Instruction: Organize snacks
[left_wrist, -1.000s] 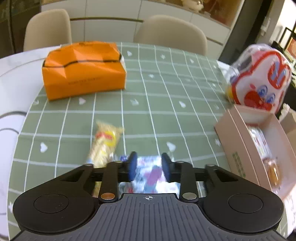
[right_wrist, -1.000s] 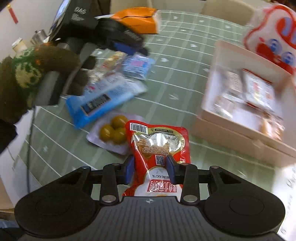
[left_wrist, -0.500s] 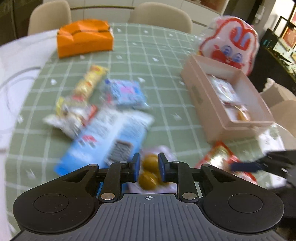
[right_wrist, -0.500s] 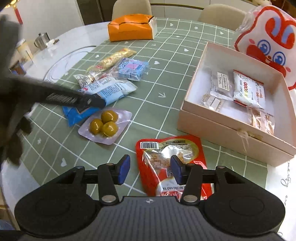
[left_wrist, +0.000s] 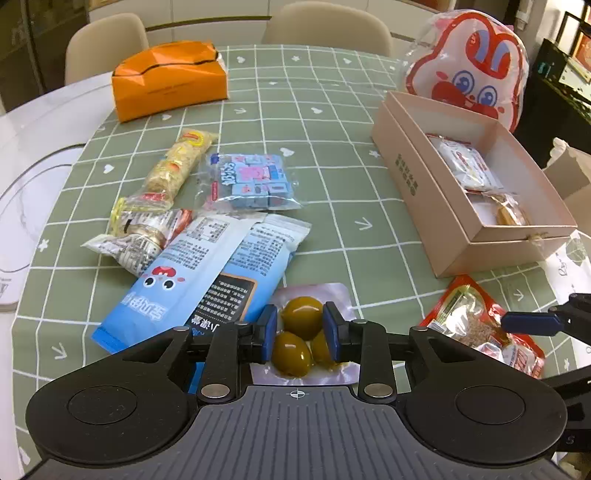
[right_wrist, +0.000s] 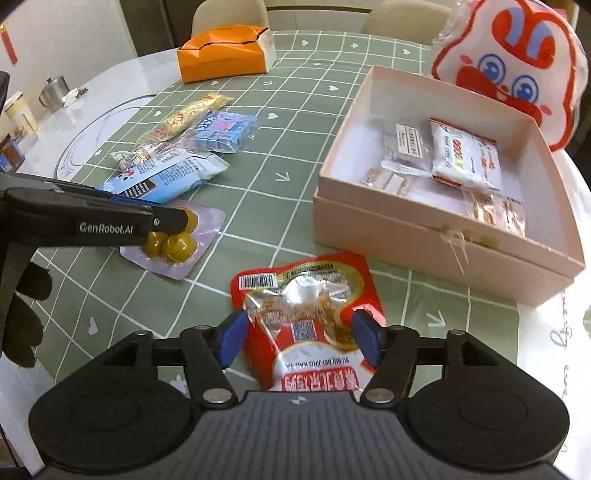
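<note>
Left tool (left_wrist: 300, 334) opening around olive pack (left_wrist: 308, 332), right tool (right_wrist: 297, 338) opening over red pouch (right_wrist: 310, 314), green checked tablecloth (left_wrist: 332, 122), beige chairs (left_wrist: 325, 27).

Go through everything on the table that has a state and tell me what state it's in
Pink cardboard box: lid off, partly filled.
Clear pouch of green olives: sealed, flat on the cloth.
Red foil snack pouch: sealed, flat.
Left tool: opening, straddling the olives.
Right tool: opening over the red pouch.

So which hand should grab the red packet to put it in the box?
The right gripper: its opening jaws already straddle the red packet, beside the pink box. The left gripper is over the olives.
</note>
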